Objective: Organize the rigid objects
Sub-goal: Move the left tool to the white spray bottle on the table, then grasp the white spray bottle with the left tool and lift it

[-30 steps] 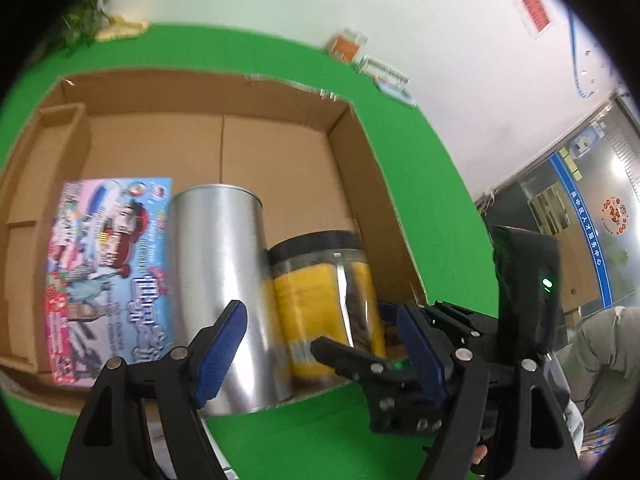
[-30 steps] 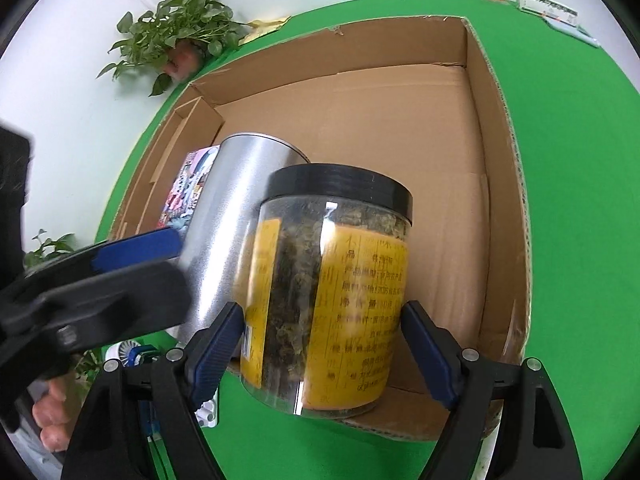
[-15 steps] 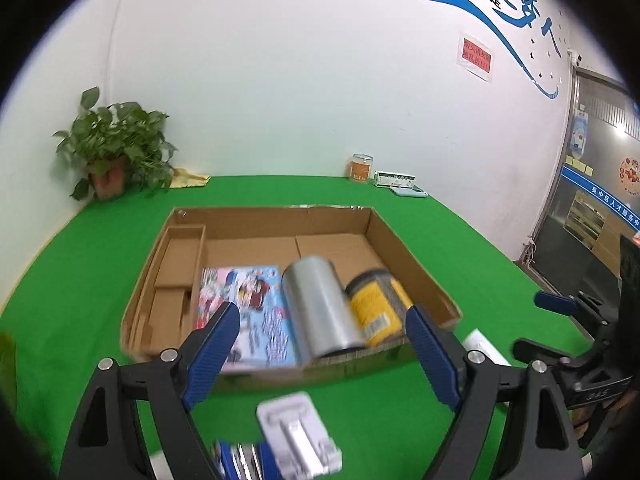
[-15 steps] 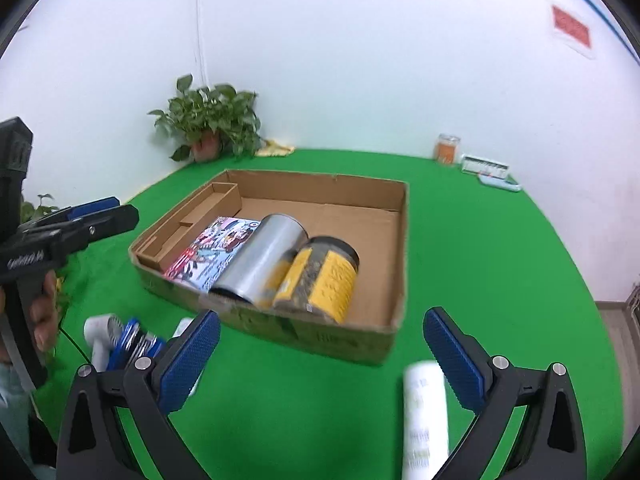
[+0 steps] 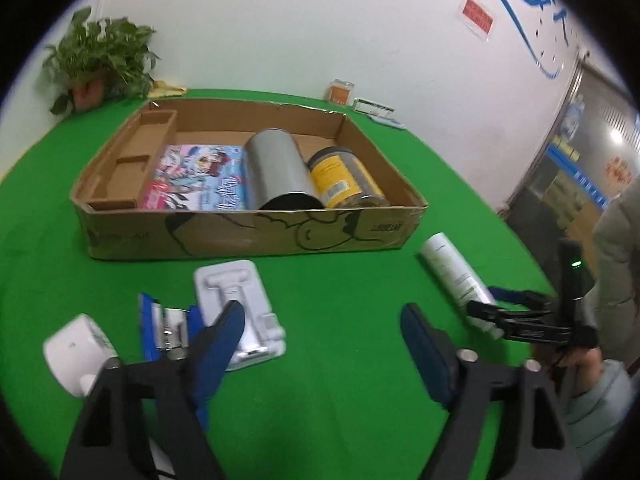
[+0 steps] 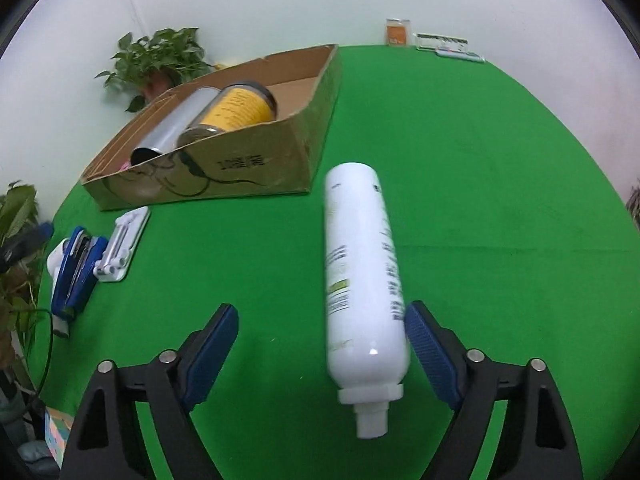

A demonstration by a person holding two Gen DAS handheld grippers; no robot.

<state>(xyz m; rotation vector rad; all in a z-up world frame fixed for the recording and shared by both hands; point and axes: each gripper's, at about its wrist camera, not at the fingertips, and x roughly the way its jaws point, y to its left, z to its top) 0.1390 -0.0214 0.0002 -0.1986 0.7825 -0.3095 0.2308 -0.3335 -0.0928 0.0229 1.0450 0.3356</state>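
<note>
Box: shallow brown cardboard box [image 5: 248, 236] is set on the green counter [image 5: 340, 360].
Contents: colourful picture book [image 5: 196, 178], silver metal can [image 5: 278, 174], yellow-labelled clear jar [image 5: 344, 178] are laid side by side.
Writing: illegible.
Right gripper [image 6: 320, 340]: just closing, not yet pinching; white plastic bottle [image 6: 362, 276] is lying between.
Left gripper [image 5: 320, 332]: spread, just narrowed, nothing between.

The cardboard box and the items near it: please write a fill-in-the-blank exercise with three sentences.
1. Inside the brown cardboard box, the shiny silver metal can lies between the colourful picture book and the ____-labelled jar.
2. The white plastic bottle lies on the ____ tablecloth.
3. The right gripper has ____ jaws.

Missing words: yellow; green; open
</note>
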